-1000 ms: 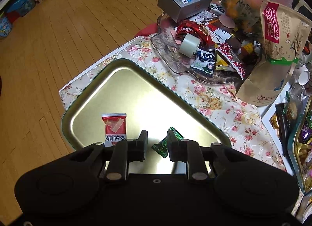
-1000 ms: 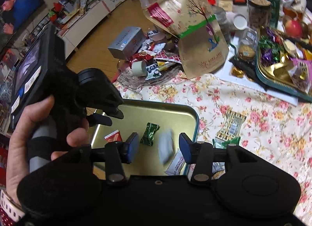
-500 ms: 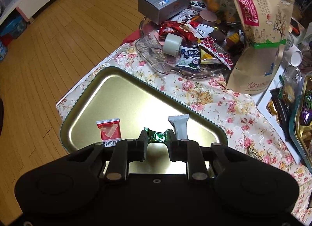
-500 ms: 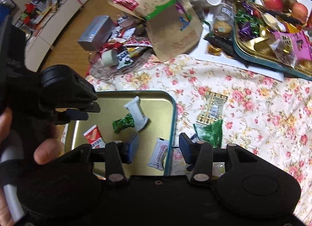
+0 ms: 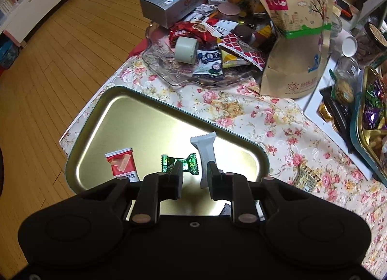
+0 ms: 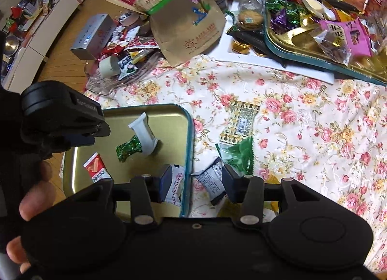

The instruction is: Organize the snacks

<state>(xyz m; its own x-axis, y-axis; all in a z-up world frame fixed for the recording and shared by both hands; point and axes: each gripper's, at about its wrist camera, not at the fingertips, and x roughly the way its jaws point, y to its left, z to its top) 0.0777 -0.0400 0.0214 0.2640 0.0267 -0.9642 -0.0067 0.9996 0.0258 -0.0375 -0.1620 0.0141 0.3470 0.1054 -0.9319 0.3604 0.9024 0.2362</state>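
Both claws released: left claw [image 5: 193, 176] over the tray [image 5: 116, 106] (three sweets inside); right claw [image 6: 193, 180] straddles its rim. We fear snagging that rim reaching the packet [image 6: 210, 183] on the table [image 6: 314, 135].

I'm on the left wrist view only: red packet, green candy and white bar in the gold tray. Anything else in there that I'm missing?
Observer: Yes, a fourth one. A white printed packet lies in the tray against the rim on the cloth side, partly behind a finger of the right gripper.
Operator: What's loose on the cloth next to it?
Observer: A black-and-white packet lies just outside that rim, with a green packet beyond it.
Operator: Is the right gripper holding anything?
Observer: No, its fingers stand open and empty over that rim.
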